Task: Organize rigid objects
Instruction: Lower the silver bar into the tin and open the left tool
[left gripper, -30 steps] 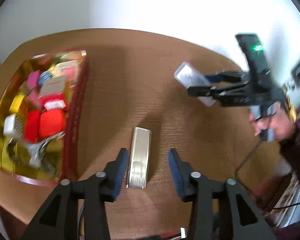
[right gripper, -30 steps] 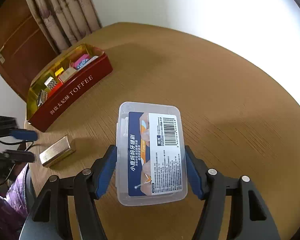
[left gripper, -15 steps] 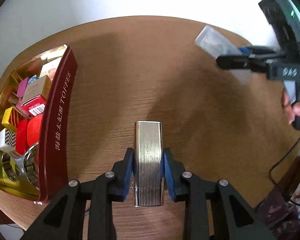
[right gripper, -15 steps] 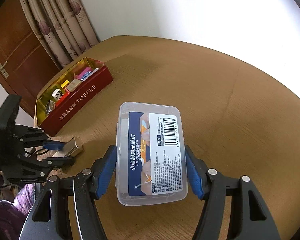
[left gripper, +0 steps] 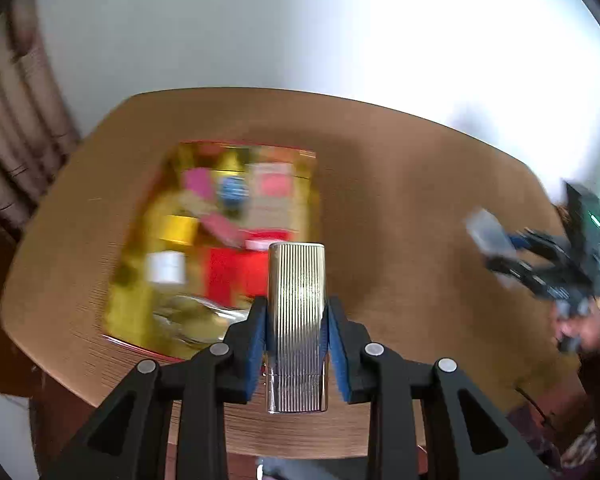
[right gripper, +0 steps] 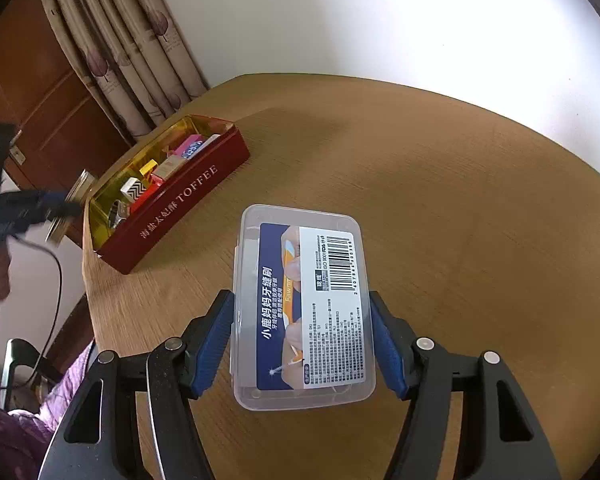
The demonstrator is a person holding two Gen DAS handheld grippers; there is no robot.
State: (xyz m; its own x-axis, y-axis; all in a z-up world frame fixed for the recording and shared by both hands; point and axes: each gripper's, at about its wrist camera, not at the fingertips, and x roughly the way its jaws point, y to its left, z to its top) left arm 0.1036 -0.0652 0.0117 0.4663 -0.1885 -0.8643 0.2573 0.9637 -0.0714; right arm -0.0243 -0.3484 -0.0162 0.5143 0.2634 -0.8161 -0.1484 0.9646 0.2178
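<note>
My left gripper [left gripper: 296, 320] is shut on a ribbed golden metal case [left gripper: 297, 312], held off the table in front of the near end of the red toffee tin [left gripper: 312, 200]. From the right wrist view the same case [right gripper: 70, 208] hangs by the tin's [right gripper: 188, 204] left end. A clear plastic box with a blue label [right gripper: 304, 312] sits between the blue pads of my right gripper [right gripper: 302, 340], which is shut on it above the wooden table [right gripper: 440, 208]. That gripper [left gripper: 512, 256] also shows blurred at the far right of the left wrist view.
The tin holds several small coloured boxes [right gripper: 160, 172] and a metal clip [right gripper: 118, 212]. Curtains [right gripper: 120, 48] and a wooden door [right gripper: 40, 92] stand behind the table. A cable [right gripper: 56, 272] and purple fabric [right gripper: 60, 392] lie past the table's left edge, by a hand [left gripper: 580, 328].
My left gripper closed on the golden case, lifted it off the table and swung toward the tin's near end. The right gripper kept hold of the plastic box and shifted only slightly.
</note>
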